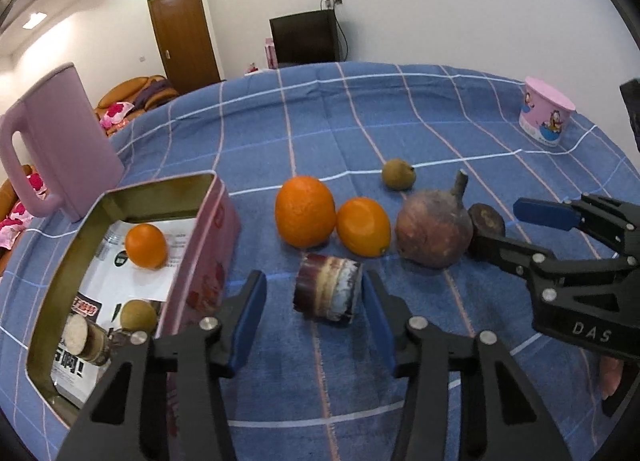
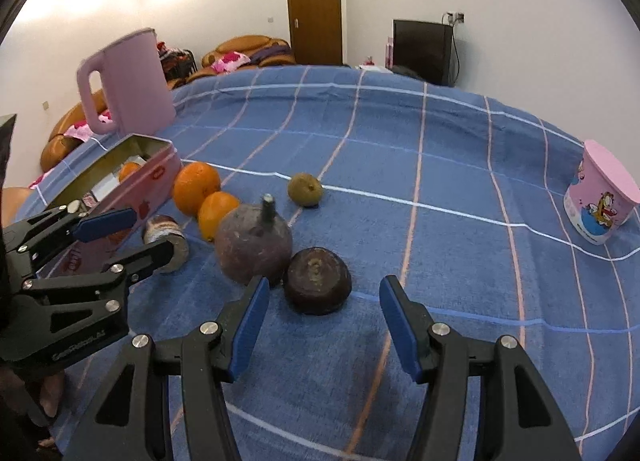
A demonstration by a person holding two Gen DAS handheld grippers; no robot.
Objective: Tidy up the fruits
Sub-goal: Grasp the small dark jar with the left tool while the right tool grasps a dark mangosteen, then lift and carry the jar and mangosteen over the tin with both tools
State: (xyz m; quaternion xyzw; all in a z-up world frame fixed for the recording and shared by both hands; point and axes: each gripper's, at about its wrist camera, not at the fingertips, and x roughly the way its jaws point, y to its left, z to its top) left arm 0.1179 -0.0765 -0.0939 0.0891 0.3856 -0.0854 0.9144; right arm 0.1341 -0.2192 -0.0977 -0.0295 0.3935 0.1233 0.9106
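A blue checked cloth (image 1: 400, 121) is spread over the worktop, and the fruits are laid out on it. At the left a pink tin (image 1: 208, 245) stands open; inside it a small orange (image 1: 146, 246), a brown round fruit (image 1: 138, 315) and a cut cane piece (image 1: 86, 337) are seen lying on printed paper. Just right of the tin, a large orange (image 1: 305, 211) and a smaller orange (image 1: 363, 226) are set touching, with a reddish stemmed fruit (image 1: 434, 232) beside them and a dark round fruit (image 2: 318, 280) close against that one. A small greenish-brown fruit (image 1: 398, 174) lies farther off, apart from the row.

The left claw (image 1: 314, 299) is held around a striped cane section (image 1: 328, 288); its right pad is at the cut end, while a gap is left at the other pad, so no grip is made. The right claw (image 2: 324, 325) is held open just near of the dark round fruit, and nothing is gripped by it.

A pink kettle (image 1: 60, 137) stands behind the tin, and a pink cartoon cup (image 2: 600, 199) sits far right.
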